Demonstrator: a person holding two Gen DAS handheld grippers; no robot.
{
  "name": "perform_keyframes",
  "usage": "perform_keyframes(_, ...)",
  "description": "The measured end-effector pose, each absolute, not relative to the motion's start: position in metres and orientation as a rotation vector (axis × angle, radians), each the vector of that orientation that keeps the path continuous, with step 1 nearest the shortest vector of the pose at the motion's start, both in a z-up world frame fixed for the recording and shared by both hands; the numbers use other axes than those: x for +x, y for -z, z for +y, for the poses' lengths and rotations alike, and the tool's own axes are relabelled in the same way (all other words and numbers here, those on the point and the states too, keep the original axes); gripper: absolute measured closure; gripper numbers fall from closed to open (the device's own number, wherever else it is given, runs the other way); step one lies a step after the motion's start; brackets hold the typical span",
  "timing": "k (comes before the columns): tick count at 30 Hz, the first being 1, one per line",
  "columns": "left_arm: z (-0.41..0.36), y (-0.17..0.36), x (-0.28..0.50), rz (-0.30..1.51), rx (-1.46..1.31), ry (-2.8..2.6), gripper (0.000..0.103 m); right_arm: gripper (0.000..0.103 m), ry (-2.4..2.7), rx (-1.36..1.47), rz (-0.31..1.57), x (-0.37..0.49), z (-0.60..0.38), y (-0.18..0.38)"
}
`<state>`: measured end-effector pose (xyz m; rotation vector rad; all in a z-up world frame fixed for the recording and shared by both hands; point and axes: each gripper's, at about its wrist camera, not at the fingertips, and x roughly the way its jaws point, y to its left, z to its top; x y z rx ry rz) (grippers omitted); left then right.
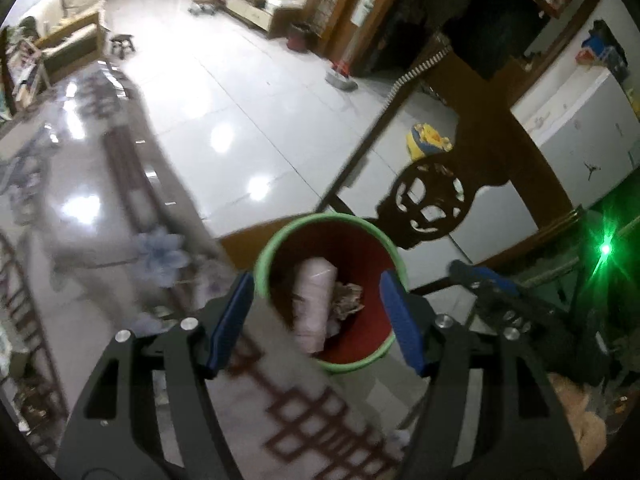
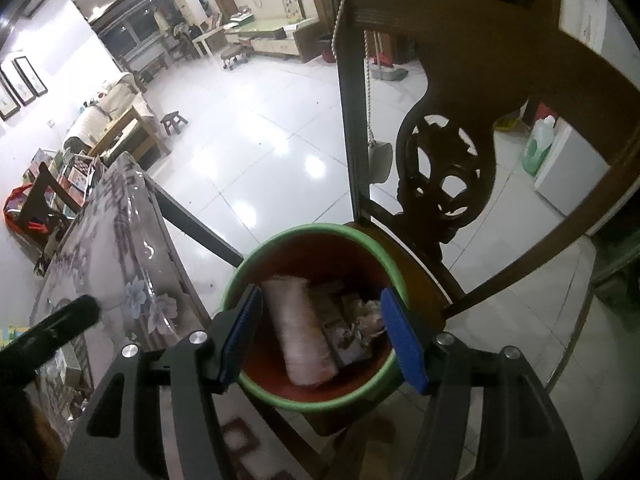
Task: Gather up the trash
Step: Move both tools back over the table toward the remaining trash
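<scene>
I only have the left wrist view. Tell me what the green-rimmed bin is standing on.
Observer: In the right wrist view, the bin stands on the seat of the wooden chair, next to the table corner.
Operator: Now list what lies in it besides the pink roll.
Observer: A flat printed packet lies right beside the pink roll. Your view does not show it.
</scene>
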<state>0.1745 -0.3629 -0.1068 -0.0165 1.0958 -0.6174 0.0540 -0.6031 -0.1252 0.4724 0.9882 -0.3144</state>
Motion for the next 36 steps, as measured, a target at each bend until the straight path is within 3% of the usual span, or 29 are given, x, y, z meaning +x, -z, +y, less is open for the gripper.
perform_keyframes(12,-0.189,0.101,0.126,1.058,-0.081,0.321,0.036,0.043,0.192,0.404,1.008,0.042,-0.506,0.111)
perform_keyframes(21,-0.052,0.114,0.105,1.054,-0.165,0.088,0.033,0.041,-0.103,0.305,1.107,0.064,-0.347,0.126)
perform_keyframes(24,-0.018,0.117,0.096,1.058,-0.171,0.059,0.033,0.032,-0.196,0.255,1.143,0.071,-0.292,0.139)
perform_keyframes(29,0.021,0.121,0.083,1.067,-0.151,0.044,0.030,0.032,-0.266,0.166,1.187,0.081,-0.225,0.166)
perform_keyframes(32,0.031,0.127,0.081,1.075,-0.124,0.081,0.028,0.043,-0.258,0.141,1.236,0.090,-0.210,0.184)
perform_keyframes(34,0.034,0.134,0.083,1.088,-0.114,0.113,0.027,0.061,-0.244,0.136,1.255,0.091,-0.205,0.192)
perform_keyframes(36,0.033,0.141,0.089,1.101,-0.101,0.156,0.027,0.068,-0.236,0.139,1.246,0.091,-0.206,0.191)
